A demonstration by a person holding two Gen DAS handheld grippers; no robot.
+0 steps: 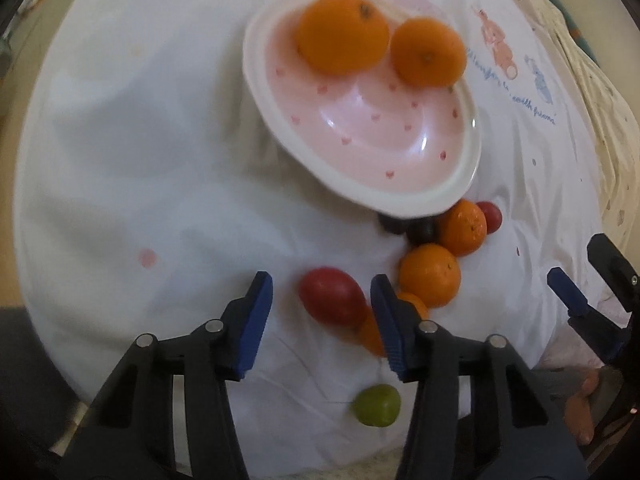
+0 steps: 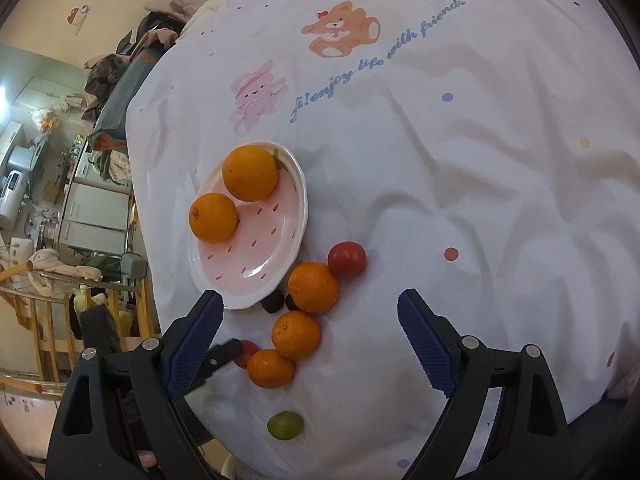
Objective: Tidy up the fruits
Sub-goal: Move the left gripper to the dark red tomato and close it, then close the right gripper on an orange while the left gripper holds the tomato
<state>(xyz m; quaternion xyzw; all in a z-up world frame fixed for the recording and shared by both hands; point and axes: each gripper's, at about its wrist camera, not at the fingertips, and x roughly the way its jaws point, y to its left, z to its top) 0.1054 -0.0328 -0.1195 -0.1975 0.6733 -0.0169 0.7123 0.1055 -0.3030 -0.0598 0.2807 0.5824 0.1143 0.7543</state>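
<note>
In the left wrist view, the left gripper [image 1: 322,300] is hanging low in the frame with its jaws apart around a red fruit [image 1: 334,296], not closed on it. Two oranges [image 1: 343,33] are sitting in the pink plate [image 1: 416,200] at upper centre. More oranges [image 2: 296,335] are lying below the plate on the white sheet [image 2: 480,200]. The right gripper [image 2: 310,336] is spreading wide, holding nothing. A green fruit [image 2: 285,425] is lying at lower centre.

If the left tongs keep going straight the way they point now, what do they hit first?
Most likely the red tomato: it lies on the white cloth between the open left tongs, close to the fingertips. An orange sits just behind the right-hand finger. Depth is hard to judge through the fisheye.
</note>
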